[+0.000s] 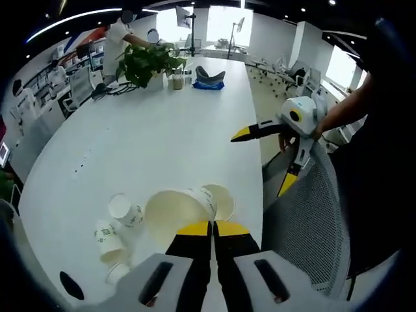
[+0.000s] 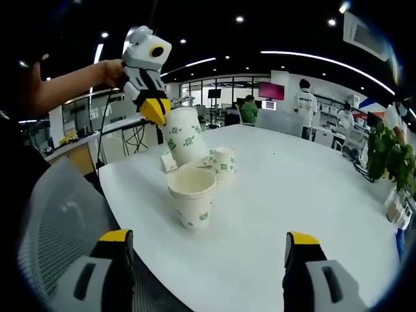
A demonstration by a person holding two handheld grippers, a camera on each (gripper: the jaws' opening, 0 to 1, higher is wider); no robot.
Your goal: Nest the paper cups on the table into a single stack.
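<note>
My left gripper (image 1: pixel 212 229) is clamped on the rim of a paper cup (image 1: pixel 179 214), jaws pinched nearly together on its lip, the cup lifted and tipped so its mouth faces back toward me. From my right gripper view I can see that held cup (image 2: pixel 184 135) hanging tilted, base pointing down and away, mouth up toward the left gripper (image 2: pixel 155 112).

Just below and a little nearer to my right jaws stands the upright cup (image 2: pixel 192 196), mouth open to the ceiling: that's the target. So the held cup's long axis is off vertical and has to swing upright before dropping in.

My right gripper (image 2: pixel 207 250) is spread wide, holding nothing, the upright cup straight ahead between its tips.

Beyond, more loose cups (image 2: pixel 223 163) sit clustered on the white table (image 2: pixel 312 188); some cups (image 1: pixel 123 210) lie left of my left jaws.
</note>
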